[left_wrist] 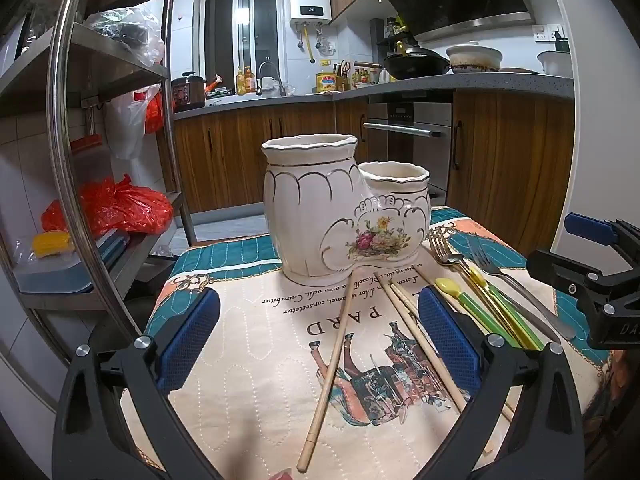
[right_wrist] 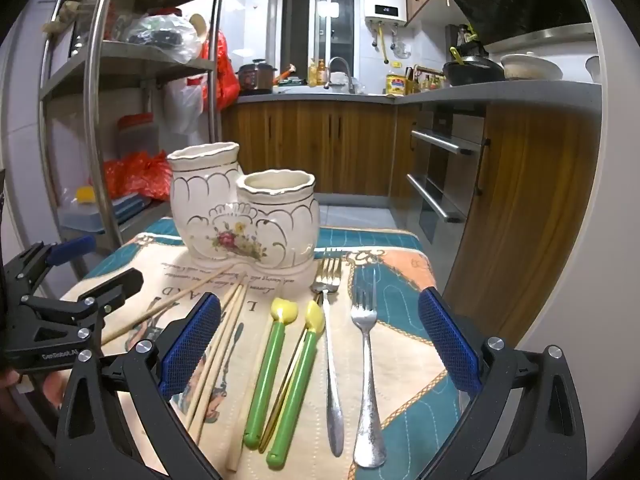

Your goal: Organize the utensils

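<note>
A white ceramic double-pot utensil holder (left_wrist: 340, 208) (right_wrist: 244, 216) with a flower print stands empty at the far end of a printed cloth. Wooden chopsticks (left_wrist: 328, 372) (right_wrist: 216, 356) lie loose in front of it. Two green-handled yellow spoons (right_wrist: 272, 368), a thin gold utensil (right_wrist: 284, 384) and two steel forks (right_wrist: 368, 364) lie side by side to the right; they also show in the left wrist view (left_wrist: 496, 312). My left gripper (left_wrist: 320, 344) is open above the chopsticks. My right gripper (right_wrist: 320, 344) is open above the spoons and forks. Both are empty.
The cloth (left_wrist: 256, 360) covers a small table. A steel shelf rack (left_wrist: 96, 128) with red bags and boxes stands to the left. Wooden kitchen cabinets (right_wrist: 320, 144) and an oven (right_wrist: 440, 168) lie beyond, with a counter corner close on the right.
</note>
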Available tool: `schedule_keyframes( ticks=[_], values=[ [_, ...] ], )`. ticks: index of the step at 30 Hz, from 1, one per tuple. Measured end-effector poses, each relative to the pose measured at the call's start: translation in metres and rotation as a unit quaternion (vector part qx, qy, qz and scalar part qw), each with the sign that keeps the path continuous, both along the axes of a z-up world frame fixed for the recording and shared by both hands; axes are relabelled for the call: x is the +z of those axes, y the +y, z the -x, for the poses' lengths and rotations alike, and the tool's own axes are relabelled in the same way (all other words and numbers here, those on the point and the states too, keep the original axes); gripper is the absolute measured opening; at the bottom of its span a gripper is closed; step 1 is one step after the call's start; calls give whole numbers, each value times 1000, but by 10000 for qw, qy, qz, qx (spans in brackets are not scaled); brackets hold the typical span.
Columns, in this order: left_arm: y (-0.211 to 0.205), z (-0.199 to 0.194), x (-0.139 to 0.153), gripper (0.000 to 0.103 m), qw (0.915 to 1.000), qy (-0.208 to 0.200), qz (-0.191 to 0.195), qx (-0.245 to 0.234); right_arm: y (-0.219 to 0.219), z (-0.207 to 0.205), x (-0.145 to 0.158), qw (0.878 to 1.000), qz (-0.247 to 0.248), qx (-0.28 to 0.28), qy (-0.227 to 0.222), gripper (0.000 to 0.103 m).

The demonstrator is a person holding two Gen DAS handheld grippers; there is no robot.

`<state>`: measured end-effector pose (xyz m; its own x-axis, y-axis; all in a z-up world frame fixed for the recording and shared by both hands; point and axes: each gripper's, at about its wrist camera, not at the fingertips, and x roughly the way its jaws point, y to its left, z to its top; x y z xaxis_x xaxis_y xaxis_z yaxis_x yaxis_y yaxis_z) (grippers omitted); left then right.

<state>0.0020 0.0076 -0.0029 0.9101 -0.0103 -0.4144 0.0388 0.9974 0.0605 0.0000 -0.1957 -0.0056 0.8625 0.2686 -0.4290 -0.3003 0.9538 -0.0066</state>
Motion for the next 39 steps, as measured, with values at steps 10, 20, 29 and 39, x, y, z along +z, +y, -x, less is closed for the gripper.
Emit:
schedule_keyframes(
  ticks=[10, 20, 29, 39],
  values=[
    [0, 0, 0, 98, 10000, 3, 6, 4, 0, -1, -1, 10000, 14, -3, 16, 98],
    [-6, 1, -2, 98, 10000, 16, -4, -29, 1, -1, -2, 10000, 5, -4, -16, 98],
    [-8, 0, -3, 98, 10000, 54, 0, -43, 0, 0, -1, 10000, 13, -6, 10, 98],
    [-6, -7, -1, 98, 9997, 210, -26, -132, -9, -4, 7, 10000, -38, -29, 54, 98]
  ],
)
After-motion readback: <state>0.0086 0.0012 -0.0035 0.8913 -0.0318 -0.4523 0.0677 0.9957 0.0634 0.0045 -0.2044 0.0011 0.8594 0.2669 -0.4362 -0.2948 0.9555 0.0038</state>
